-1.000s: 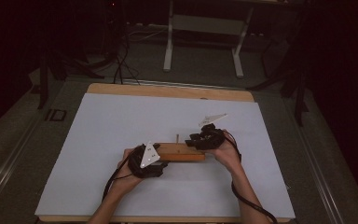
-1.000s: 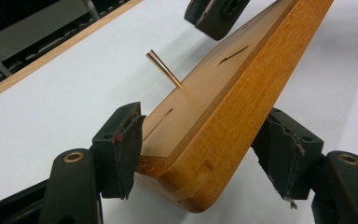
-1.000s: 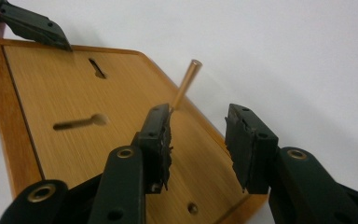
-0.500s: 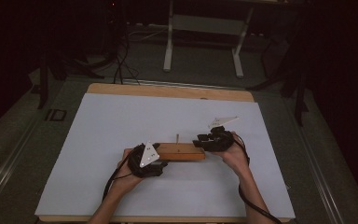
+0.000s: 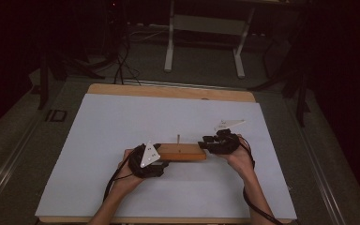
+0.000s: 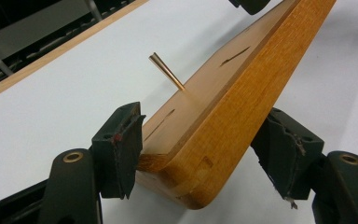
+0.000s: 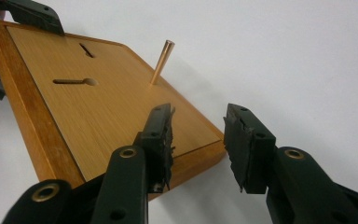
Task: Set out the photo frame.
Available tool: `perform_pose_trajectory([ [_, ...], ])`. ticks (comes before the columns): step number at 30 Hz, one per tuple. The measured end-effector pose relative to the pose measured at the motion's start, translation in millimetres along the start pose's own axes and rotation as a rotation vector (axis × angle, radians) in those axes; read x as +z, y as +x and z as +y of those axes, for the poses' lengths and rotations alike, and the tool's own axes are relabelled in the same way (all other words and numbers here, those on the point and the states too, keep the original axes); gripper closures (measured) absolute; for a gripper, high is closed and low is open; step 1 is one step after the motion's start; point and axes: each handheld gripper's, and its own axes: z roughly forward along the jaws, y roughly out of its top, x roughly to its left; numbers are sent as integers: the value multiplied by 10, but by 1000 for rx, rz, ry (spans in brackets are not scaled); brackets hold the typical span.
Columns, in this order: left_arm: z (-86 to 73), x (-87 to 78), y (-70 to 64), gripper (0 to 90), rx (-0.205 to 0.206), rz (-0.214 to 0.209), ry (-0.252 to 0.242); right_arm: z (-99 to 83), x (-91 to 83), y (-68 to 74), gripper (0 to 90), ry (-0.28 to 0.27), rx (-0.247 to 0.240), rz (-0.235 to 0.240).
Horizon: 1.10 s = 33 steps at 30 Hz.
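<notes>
A flat wooden board (image 5: 180, 151) lies on the white sheet, with a thin brass peg (image 5: 178, 138) standing up from its far edge. My left gripper (image 5: 145, 161) is shut on the board's left end. In the left gripper view the board (image 6: 223, 116) sits between both pads (image 6: 121, 144) and the peg (image 6: 167, 71) leans beyond. My right gripper (image 5: 220, 142) is at the board's right end, open. In the right gripper view one finger (image 7: 161, 135) hangs over the board (image 7: 98, 107) near its corner, the other off its edge. Two slots are cut near the peg (image 7: 162, 60).
The white sheet (image 5: 122, 122) covers a wooden table whose far edge (image 5: 168, 90) shows. A grey stand (image 5: 206, 33) and cables (image 5: 122, 61) sit on the dark floor behind. Black cables trail from both grippers toward the front edge.
My right gripper has shifted a little to the right, toward the board's right end. The left gripper and the board have stayed put.
</notes>
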Motion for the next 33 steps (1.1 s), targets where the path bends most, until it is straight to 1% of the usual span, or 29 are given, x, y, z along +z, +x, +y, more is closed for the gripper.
perform_pose_trajectory([
  [3,1,1,1,345,-2,1,-2,-22,-11,-5,612,-2,8,0],
  [11,4,1,2,345,-3,3,-2,-82,-34,-24,614,-3,10,-9],
  [16,6,2,4,345,-7,4,-4,-135,-86,-59,613,-20,35,-3],
  [21,9,2,7,345,-13,6,-6,-194,-111,-74,611,-6,28,-13],
  [25,10,3,8,346,-16,8,-8,-248,-122,-88,606,2,31,-9],
  [26,11,3,9,346,-16,8,-8,-262,-120,-88,605,4,25,-10],
  [30,13,3,14,346,-16,11,-8,-314,-96,-79,600,26,12,-4],
  [33,15,4,19,346,-20,11,-10,-351,-72,-65,601,43,-3,19],
])
